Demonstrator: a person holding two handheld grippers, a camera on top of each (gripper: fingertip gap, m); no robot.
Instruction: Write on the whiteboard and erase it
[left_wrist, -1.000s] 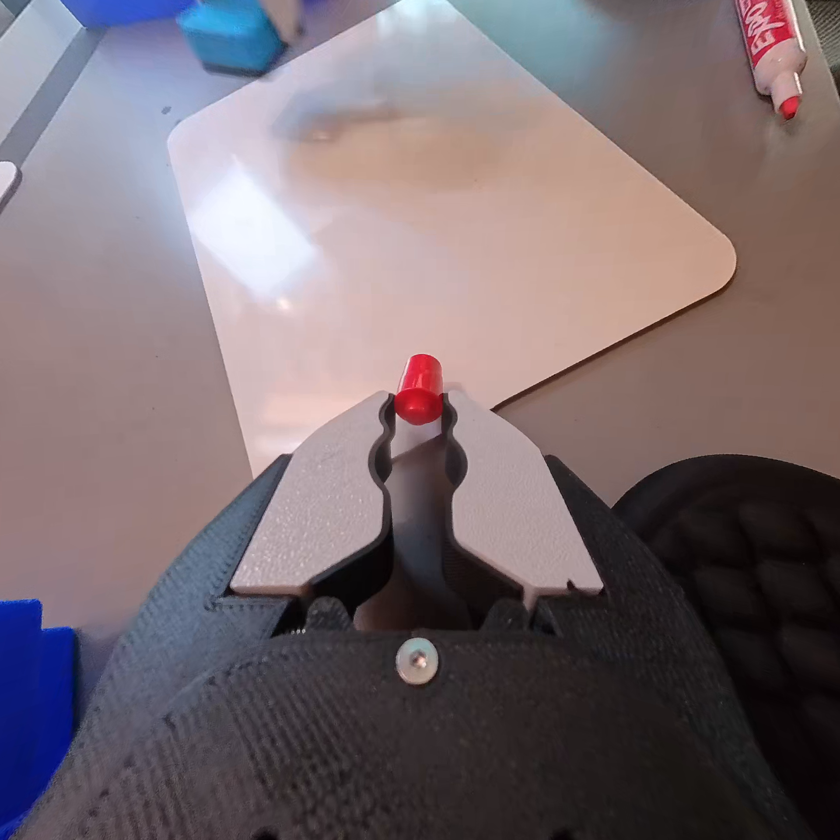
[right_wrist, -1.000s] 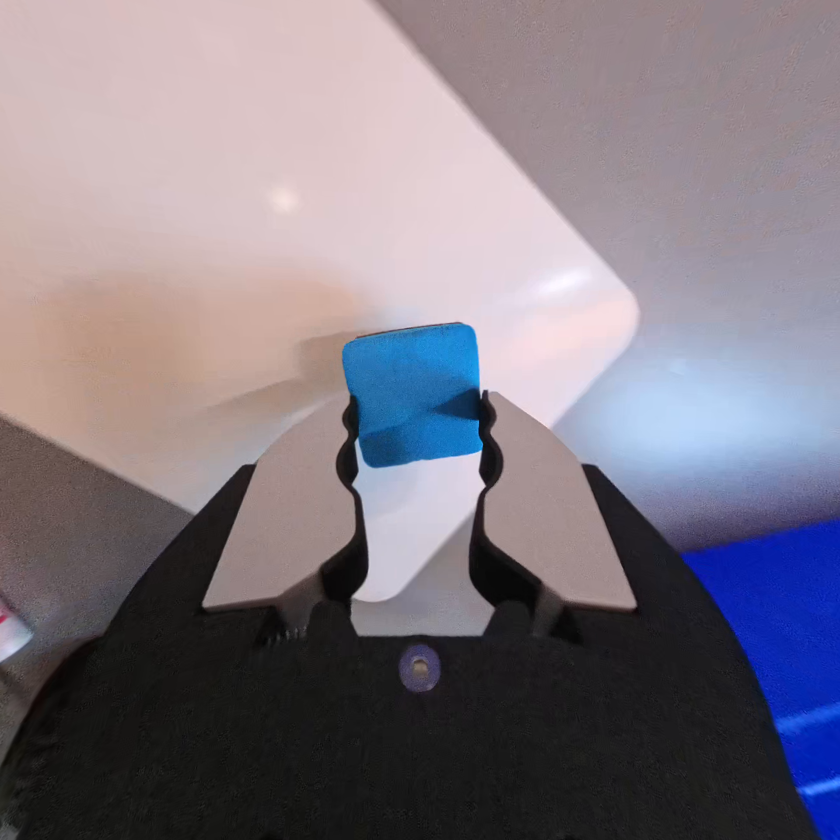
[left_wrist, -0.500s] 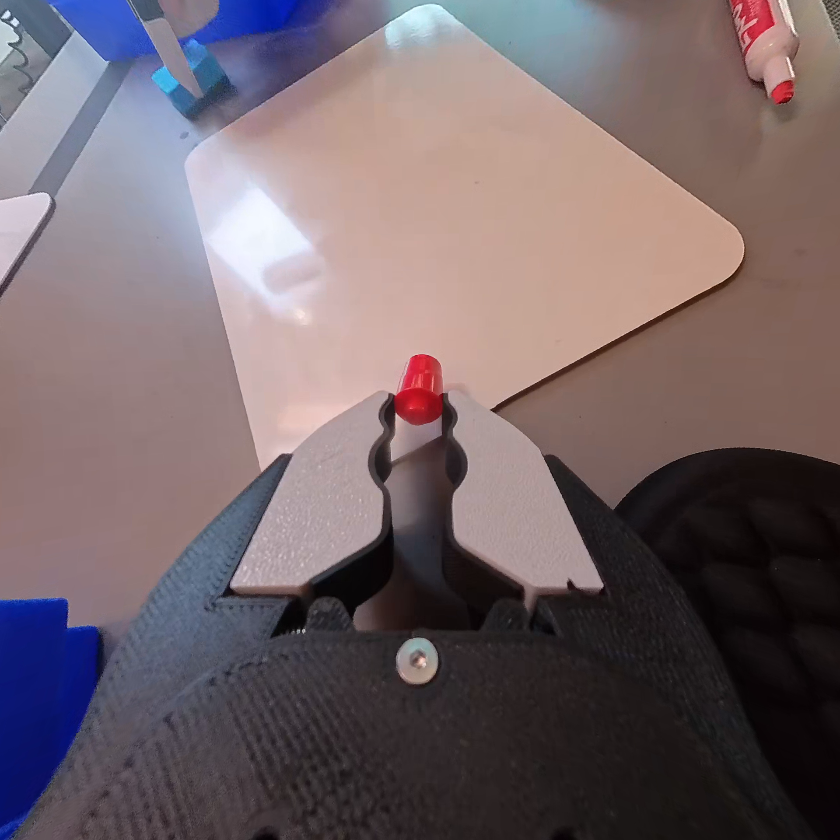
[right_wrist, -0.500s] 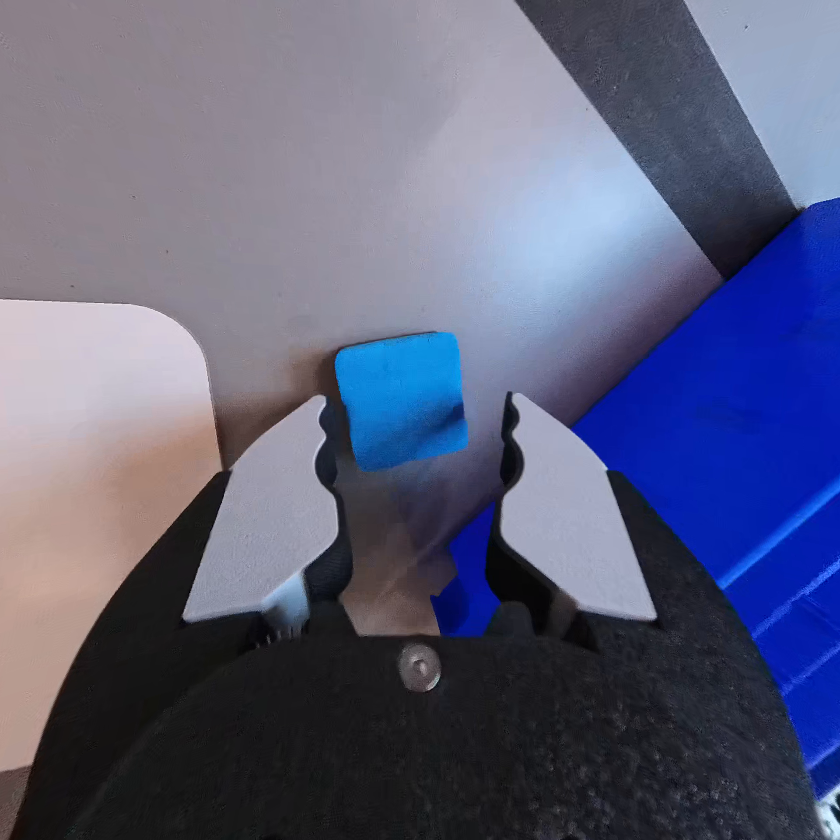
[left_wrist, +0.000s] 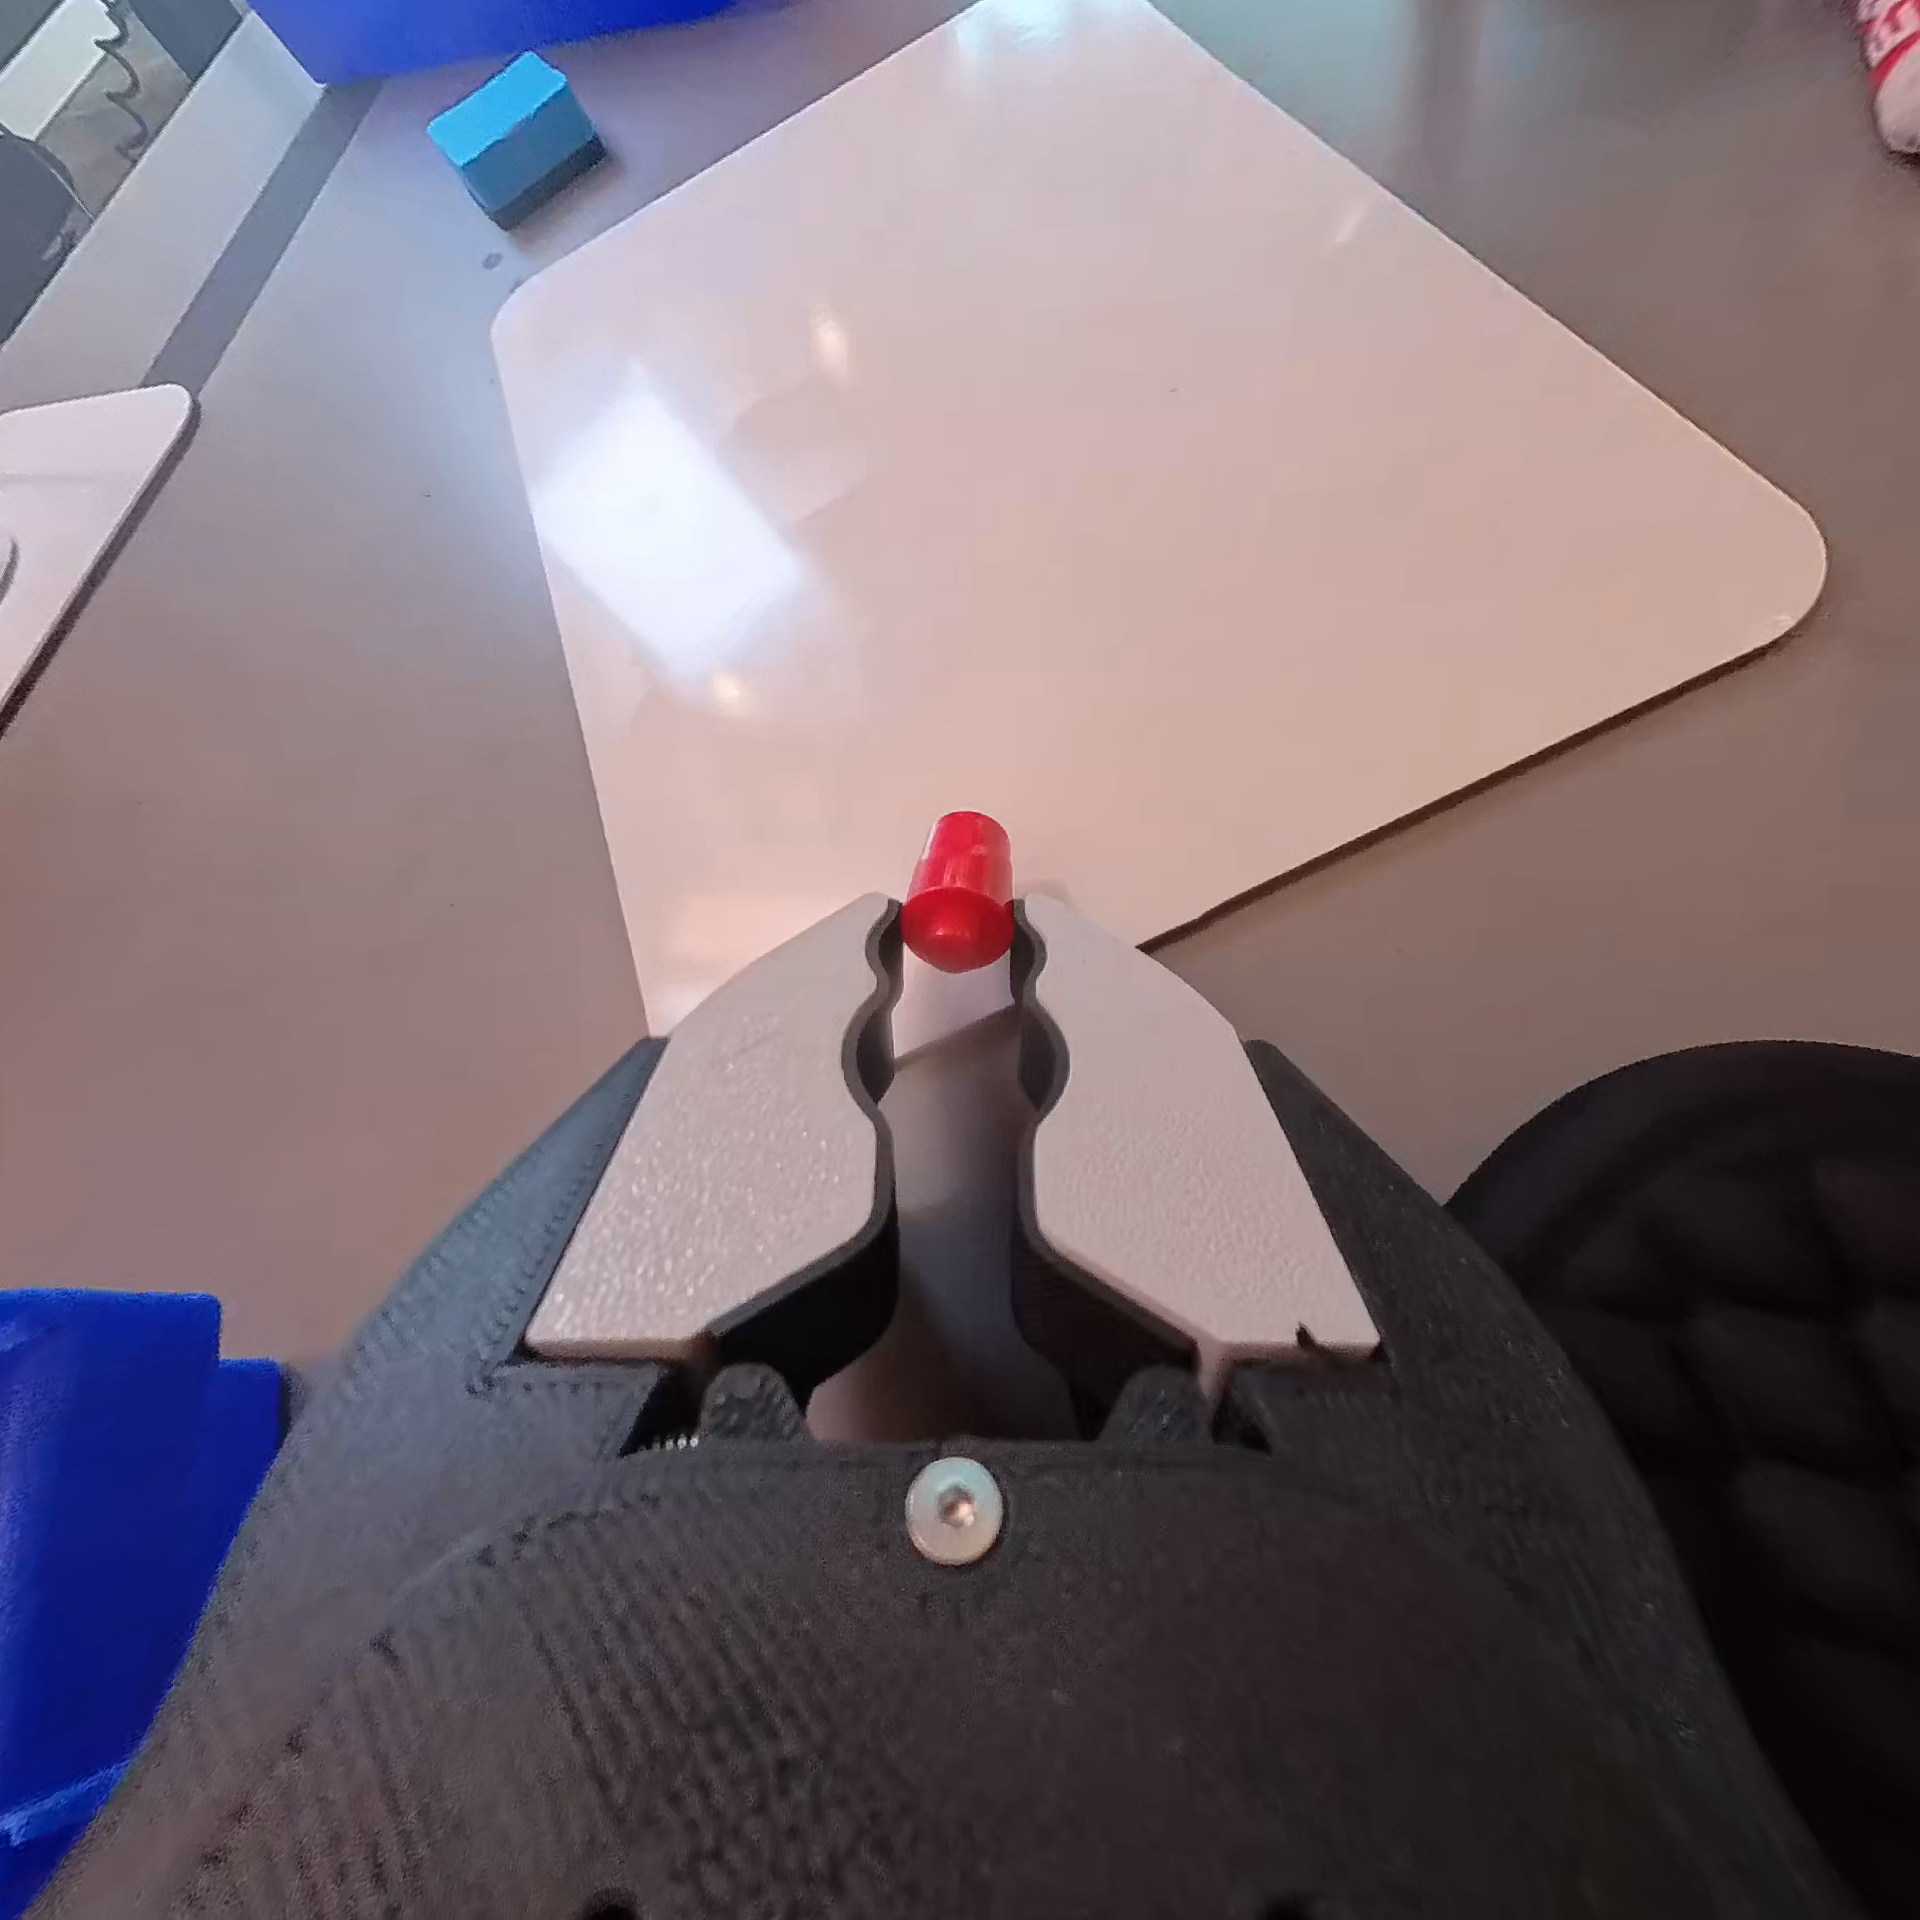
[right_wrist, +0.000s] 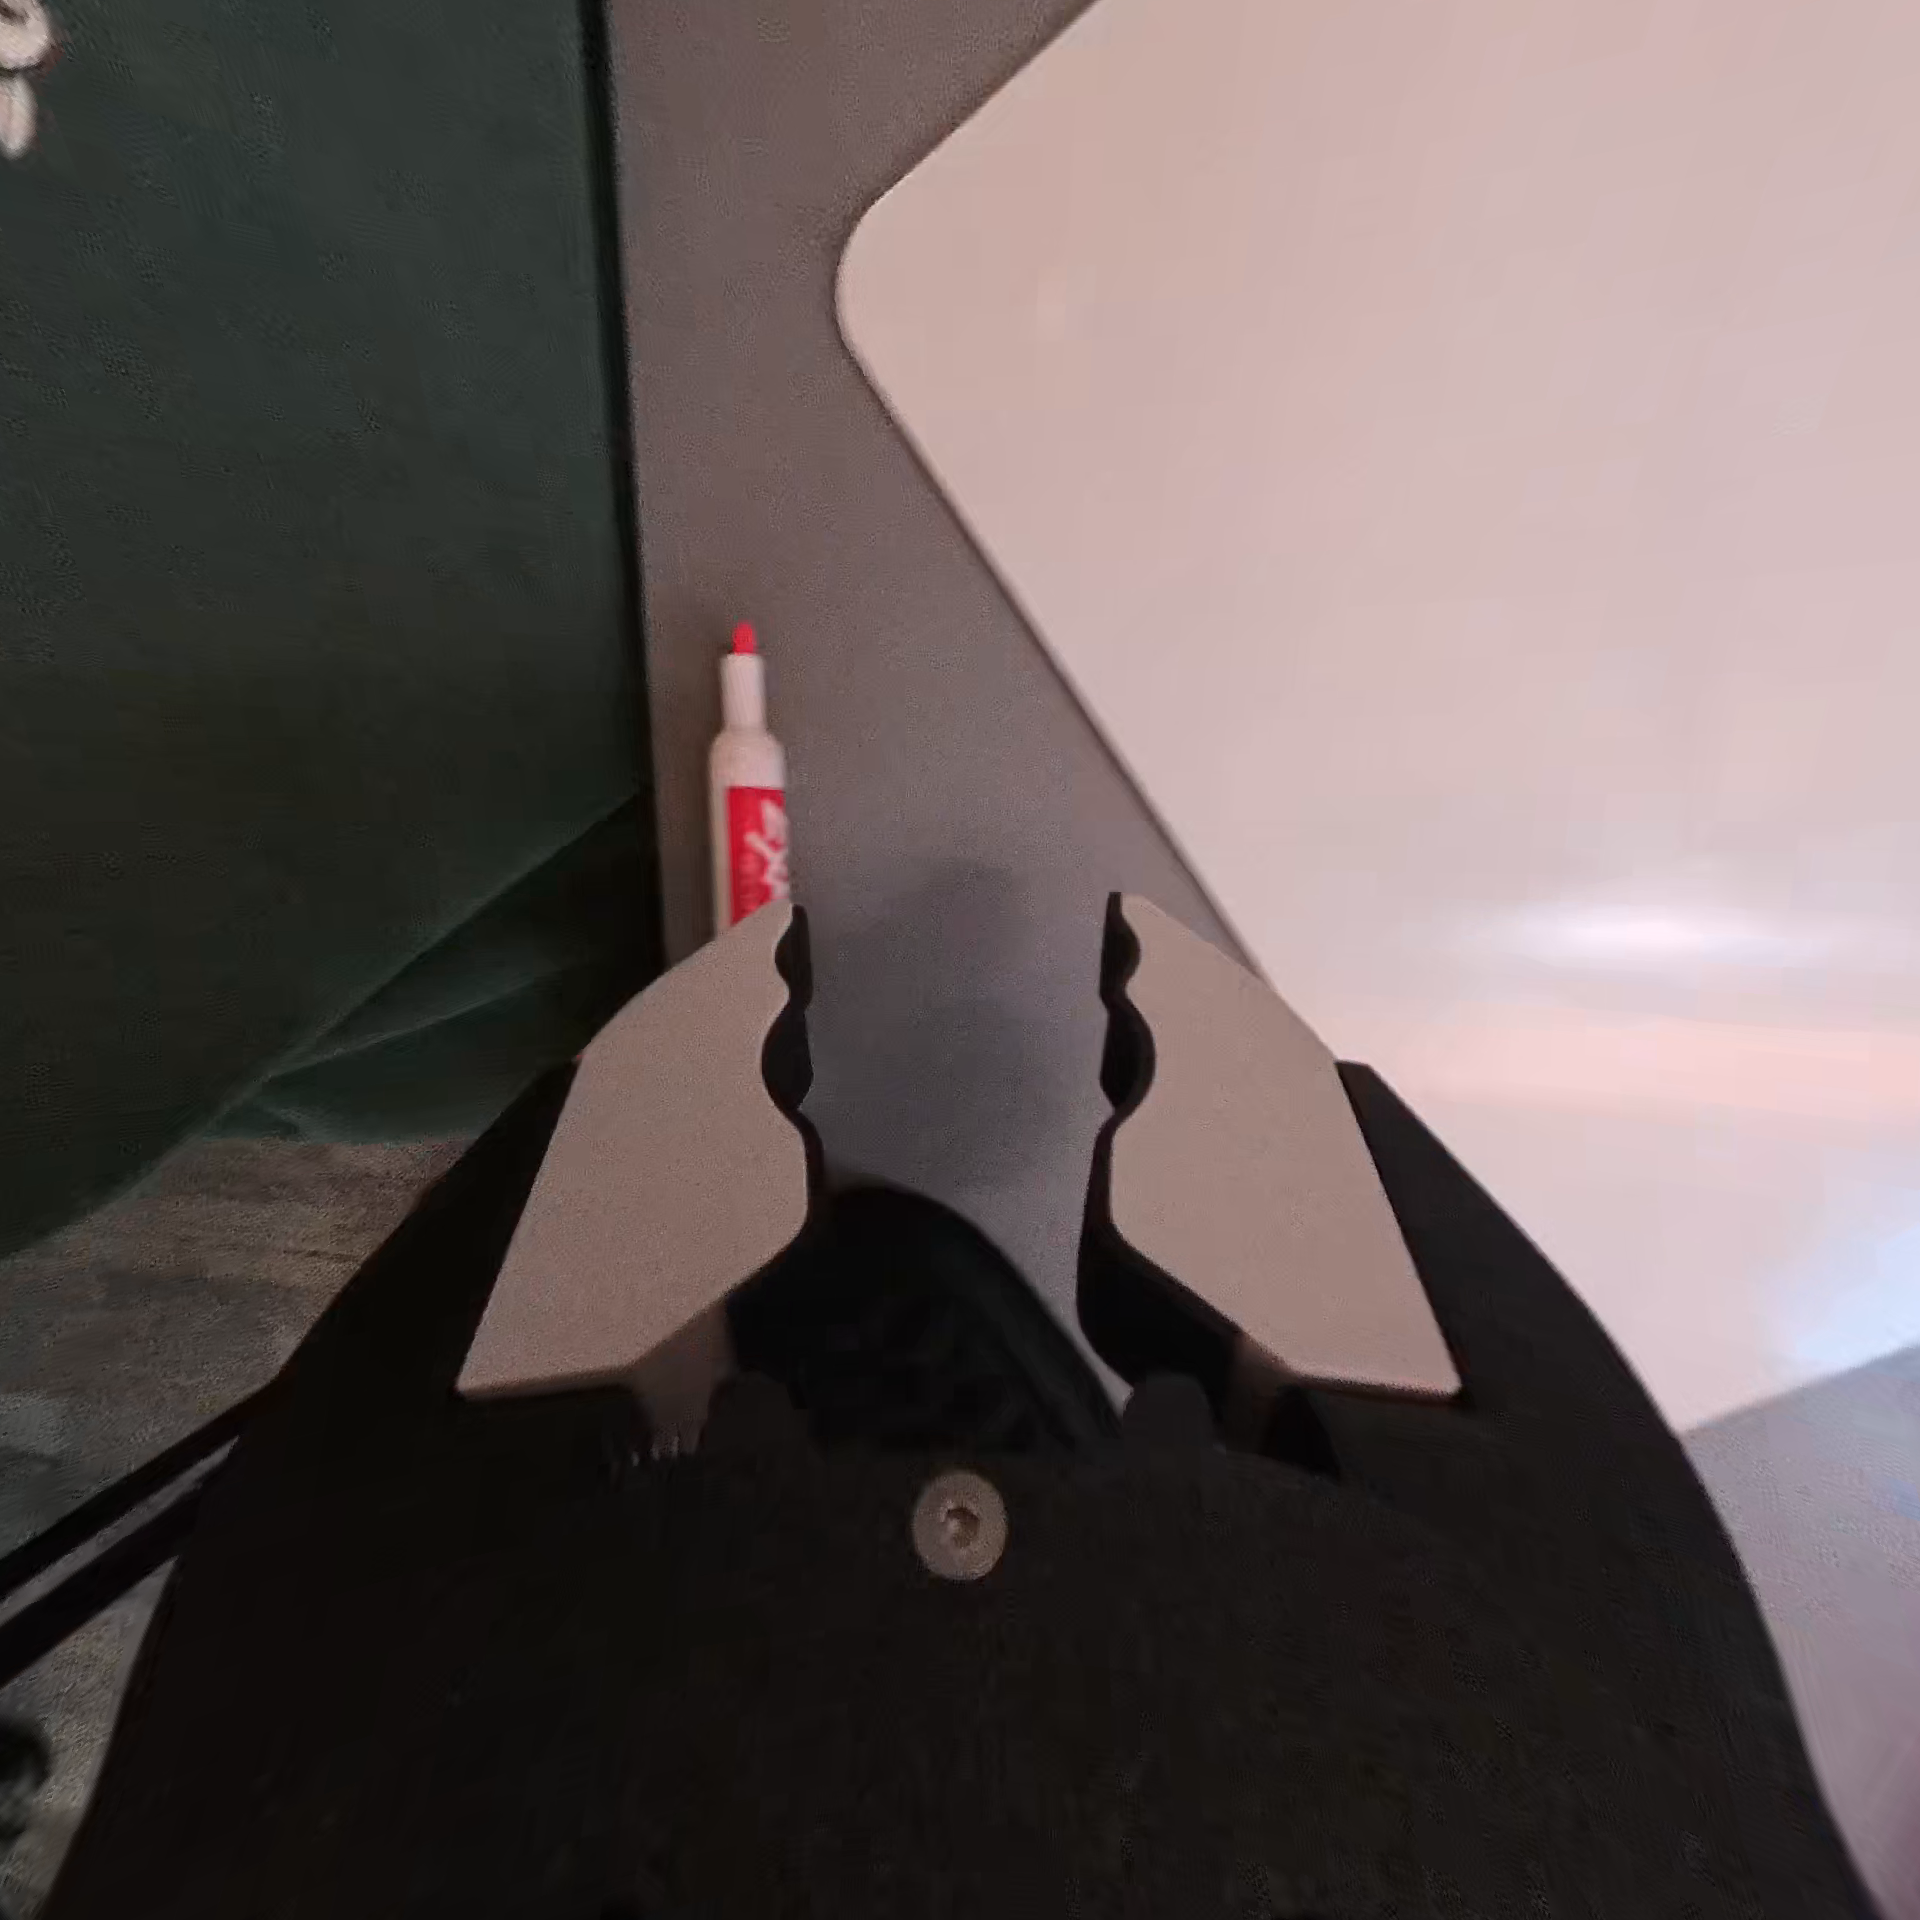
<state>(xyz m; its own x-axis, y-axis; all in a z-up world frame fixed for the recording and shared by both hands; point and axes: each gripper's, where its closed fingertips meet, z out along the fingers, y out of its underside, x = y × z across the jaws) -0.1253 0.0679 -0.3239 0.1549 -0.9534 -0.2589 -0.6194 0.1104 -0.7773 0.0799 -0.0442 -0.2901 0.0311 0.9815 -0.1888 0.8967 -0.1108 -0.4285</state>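
Note:
A blank whiteboard (left_wrist: 1091, 499) lies flat on the grey table; it also shows in the right wrist view (right_wrist: 1455, 520). My left gripper (left_wrist: 956, 914) is shut on a red marker cap (left_wrist: 958, 888) over the board's near corner. A blue eraser (left_wrist: 516, 137) lies on the table beyond the board's far left corner. My right gripper (right_wrist: 951, 935) is open and empty above the table. An uncapped red marker (right_wrist: 750, 790) lies just ahead of its left finger, tip pointing away. The marker's end shows at the top right of the left wrist view (left_wrist: 1893, 73).
A second white board (left_wrist: 73, 509) lies at the left. Blue bins sit at the far edge (left_wrist: 499, 31) and near left (left_wrist: 104, 1507). A black padded object (left_wrist: 1704, 1299) is at the near right. Dark green fabric (right_wrist: 291, 571) hangs past the table edge. There is about 25 cm between the tips of the two grippers. Measured from the fingertips, the blue eraser (left_wrist: 516, 137) is 30 cm or so from the right gripper and 35 cm from the left.
My right gripper let go of the blue eraser beside the board, opened, and swung over to the marker. The left gripper stayed shut on the cap.

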